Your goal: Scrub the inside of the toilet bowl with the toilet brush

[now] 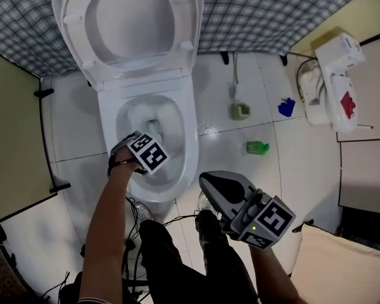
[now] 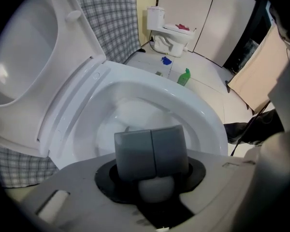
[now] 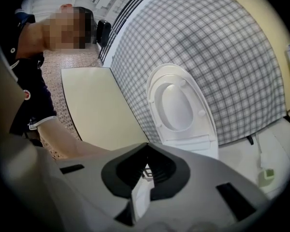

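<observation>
The head view looks steeply down over both tools. The left tool (image 1: 145, 154) camera sits close above the toilet bowl (image 1: 191, 145); the right tool (image 1: 210, 183) camera, farther back, faces the raised lid (image 3: 176, 103).

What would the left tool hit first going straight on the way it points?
Probably the inner wall of the white ceramic toilet bowl below the left tool, shut on a white rounded handle; depth is unclear.

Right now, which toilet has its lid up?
The near toilet below the left claw; the corner toilet is shut, red item on top.
</observation>
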`<state>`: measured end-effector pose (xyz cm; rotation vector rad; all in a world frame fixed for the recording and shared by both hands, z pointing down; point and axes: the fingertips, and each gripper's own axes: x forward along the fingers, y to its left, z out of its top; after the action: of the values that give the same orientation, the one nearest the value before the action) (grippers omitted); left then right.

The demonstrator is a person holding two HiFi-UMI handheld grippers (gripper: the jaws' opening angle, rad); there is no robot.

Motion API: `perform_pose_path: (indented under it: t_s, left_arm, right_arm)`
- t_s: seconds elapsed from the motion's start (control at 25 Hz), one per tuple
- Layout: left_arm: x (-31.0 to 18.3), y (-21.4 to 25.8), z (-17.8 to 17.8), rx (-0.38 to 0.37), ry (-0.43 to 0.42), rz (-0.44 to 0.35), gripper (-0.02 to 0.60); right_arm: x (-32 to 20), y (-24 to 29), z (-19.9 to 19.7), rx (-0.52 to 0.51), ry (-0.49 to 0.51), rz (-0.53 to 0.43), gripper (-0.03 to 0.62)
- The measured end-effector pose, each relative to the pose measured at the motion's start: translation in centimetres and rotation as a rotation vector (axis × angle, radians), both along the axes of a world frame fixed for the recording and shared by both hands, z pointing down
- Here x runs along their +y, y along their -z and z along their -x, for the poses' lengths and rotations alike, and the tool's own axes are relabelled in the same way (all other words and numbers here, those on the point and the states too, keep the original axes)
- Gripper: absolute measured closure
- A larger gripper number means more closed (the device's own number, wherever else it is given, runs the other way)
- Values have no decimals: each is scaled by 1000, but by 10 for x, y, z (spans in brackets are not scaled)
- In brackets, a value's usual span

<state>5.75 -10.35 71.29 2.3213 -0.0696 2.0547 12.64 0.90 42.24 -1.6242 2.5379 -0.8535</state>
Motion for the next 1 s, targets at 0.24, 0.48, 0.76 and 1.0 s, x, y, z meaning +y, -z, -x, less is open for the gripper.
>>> perform_pose_path:
  t_s: [0.24,0.48,0.76,1.0]
  left_arm:
    - [40,33,32,24,-61,19,414]
    - [88,75,75,-16,-250,31,414]
    - [89,74,86,-6,-264,15,414]
    - [59,46,53,-7,-294,-11,414]
  right_arm:
    - [5,14,17,-15,17,-21,594]
    - [10,28,46,-19,42,-41,594]
    - [11,26,57,-19,39,-33,594]
    - [10,12,47,0,9,-14,594]
